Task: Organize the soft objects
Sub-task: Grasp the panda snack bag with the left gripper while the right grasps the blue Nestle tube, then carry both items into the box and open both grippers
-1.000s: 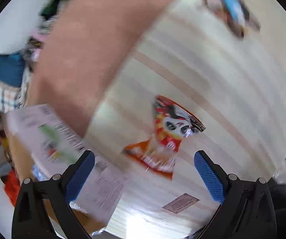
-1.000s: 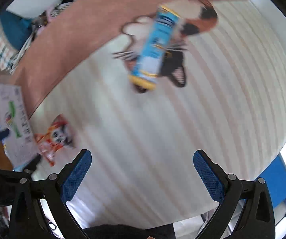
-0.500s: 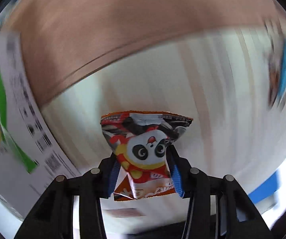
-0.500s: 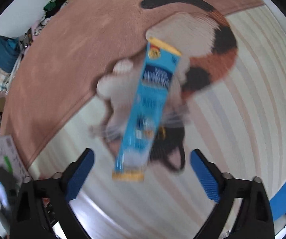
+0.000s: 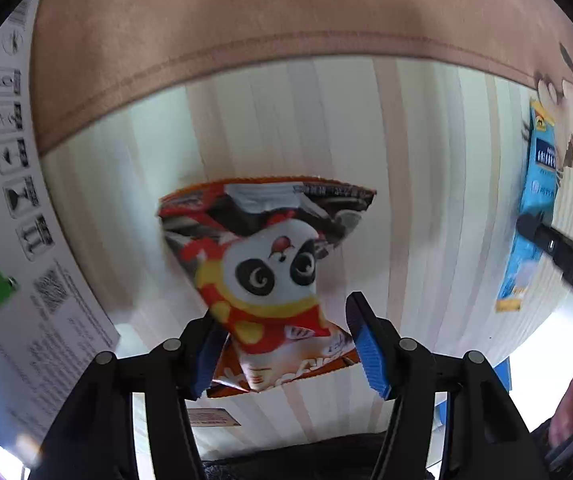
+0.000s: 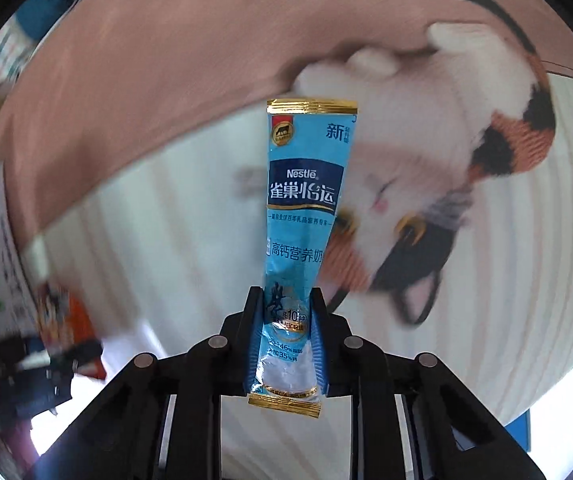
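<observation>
In the left wrist view my left gripper (image 5: 286, 344) is shut on the lower part of an orange snack packet with a panda picture (image 5: 266, 264) and holds it above the striped mat (image 5: 426, 160). In the right wrist view my right gripper (image 6: 286, 344) is shut on the lower end of a long blue Nestle sachet (image 6: 304, 208), which stands upright above the mat. The sachet (image 5: 534, 208) and the right gripper's arm also show at the right of the left wrist view. The snack packet (image 6: 62, 316) shows blurred at the left of the right wrist view.
The mat has a brown border (image 5: 286, 12) and a cat picture (image 6: 446, 184). A white cardboard box with green print and symbols (image 5: 18, 208) lies at the left. A small label (image 5: 210, 418) lies on the mat below the left gripper. Clutter lies beyond the mat's far left corner.
Both grippers were open a second ago. The left closed on the panda packet and lifted it. The right moved to the blue sachet, closed on it and raised it upright.
</observation>
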### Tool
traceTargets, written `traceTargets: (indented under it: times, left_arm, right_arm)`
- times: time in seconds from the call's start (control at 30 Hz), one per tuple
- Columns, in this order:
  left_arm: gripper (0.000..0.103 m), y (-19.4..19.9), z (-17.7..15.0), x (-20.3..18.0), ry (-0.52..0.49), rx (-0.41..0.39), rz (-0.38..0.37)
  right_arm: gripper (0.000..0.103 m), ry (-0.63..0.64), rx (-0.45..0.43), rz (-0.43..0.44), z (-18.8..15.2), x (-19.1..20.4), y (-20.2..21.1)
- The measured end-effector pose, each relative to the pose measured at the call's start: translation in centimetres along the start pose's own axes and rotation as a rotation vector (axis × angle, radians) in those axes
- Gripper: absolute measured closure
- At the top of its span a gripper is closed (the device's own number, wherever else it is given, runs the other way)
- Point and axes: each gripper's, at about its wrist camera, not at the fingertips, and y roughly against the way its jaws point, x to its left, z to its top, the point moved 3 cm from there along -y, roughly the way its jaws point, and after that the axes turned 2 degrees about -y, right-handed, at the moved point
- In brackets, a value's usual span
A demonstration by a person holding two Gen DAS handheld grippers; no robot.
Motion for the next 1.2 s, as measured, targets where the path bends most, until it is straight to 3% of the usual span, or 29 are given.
traceTargets:
  times: [0.37, 0.43, 0.5, 0.57, 0.73, 0.93, 1.1, 1.2]
  left_arm:
    - [0.048, 0.5, -1.1, -0.6, 0.002, -0.043, 0.008]
    - [0.055, 0.7, -1.4, -0.7, 0.007, -0.056, 0.016]
    - [0.059, 1.2, -1.8, -0.6, 0.009, -0.077, 0.016]
    - [0.063, 1.6, -2.5, -0.7, 0.013, -0.097, 0.013]
    - [0.063, 4.3, -5.1, -1.0, 0.002, -0.18, -0.015]
    - [0.063, 10.7, -9.8, 1.6, 0.015, -0.325, -0.059]
    - [0.063, 17.6, -12.8, 7.8, 0.084, -0.436, -0.074]
    - [0.063, 20.1, -14.2, 12.5, 0.132, -0.478, -0.045]
  right_arm:
    - [0.075, -0.055, -0.007, -0.039, -0.6, 0.8, -0.6]
    - [0.075, -0.054, -0.01, -0.047, -0.7, 1.2, -0.7]
    - [0.077, -0.046, -0.018, -0.063, -0.6, 1.0, -0.4]
    - [0.089, -0.035, -0.02, -0.054, -1.0, 1.9, -0.2]
    - [0.09, -0.015, -0.062, 0.018, -3.3, 4.9, 2.2]
    - [0.09, 0.102, -0.147, 0.13, -6.4, 12.2, 8.5]
    - [0.09, 0.265, -0.209, 0.187, -8.8, 21.0, 13.7]
    - [0.09, 0.34, -0.236, 0.191, -10.3, 26.7, 14.8]
